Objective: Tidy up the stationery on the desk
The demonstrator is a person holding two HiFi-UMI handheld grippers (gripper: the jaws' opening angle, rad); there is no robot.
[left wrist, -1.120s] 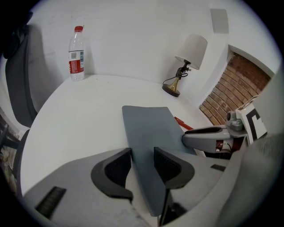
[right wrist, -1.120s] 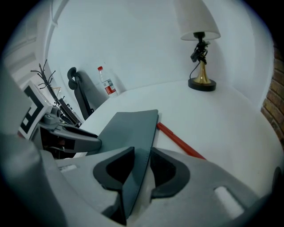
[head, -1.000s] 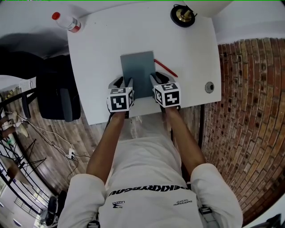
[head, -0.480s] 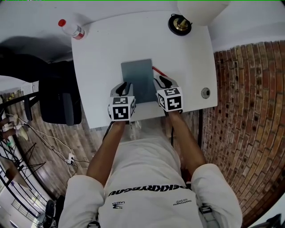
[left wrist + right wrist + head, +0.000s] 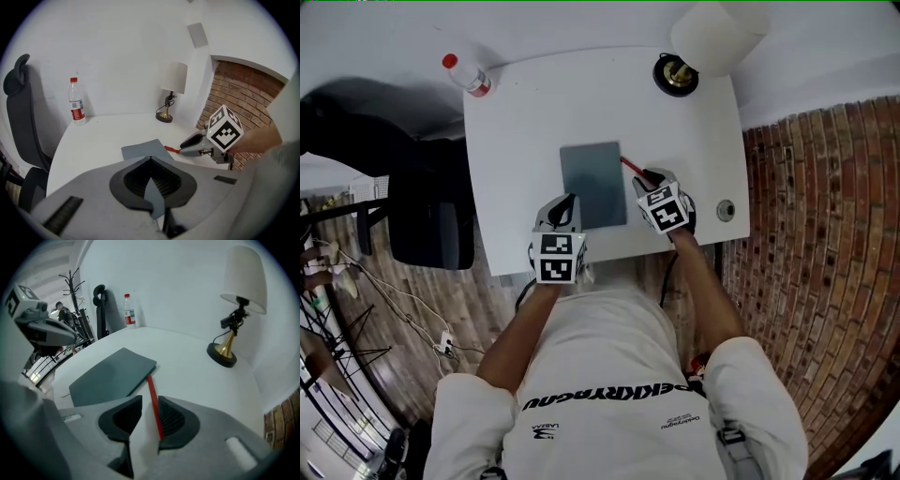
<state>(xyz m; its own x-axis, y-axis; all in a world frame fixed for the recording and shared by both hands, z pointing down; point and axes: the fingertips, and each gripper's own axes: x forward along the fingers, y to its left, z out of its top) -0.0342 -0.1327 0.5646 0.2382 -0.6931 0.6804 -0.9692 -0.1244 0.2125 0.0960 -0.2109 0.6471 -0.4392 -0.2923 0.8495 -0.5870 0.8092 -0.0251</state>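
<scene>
A grey notebook (image 5: 592,185) lies flat in the middle of the white desk (image 5: 525,122). A red pen (image 5: 629,165) lies along the notebook's right edge. My right gripper (image 5: 649,178) stands open over the pen's near end. In the right gripper view the pen (image 5: 153,399) runs between the two jaws, with bare desk showing beside it. My left gripper (image 5: 563,202) hovers at the notebook's near left corner, near the desk's front edge. Its jaw tips meet and hold nothing. The notebook (image 5: 146,149) lies just beyond them.
A table lamp (image 5: 677,73) with a white shade (image 5: 719,33) stands at the desk's far right. A water bottle (image 5: 469,77) with a red cap is at the far left corner. A black chair (image 5: 427,202) is left of the desk. A cable grommet (image 5: 726,209) sits near the right edge.
My right gripper has moved forward and turned onto the pen's near end. My left gripper has drawn back toward the desk's front edge. Notebook and pen have not moved.
</scene>
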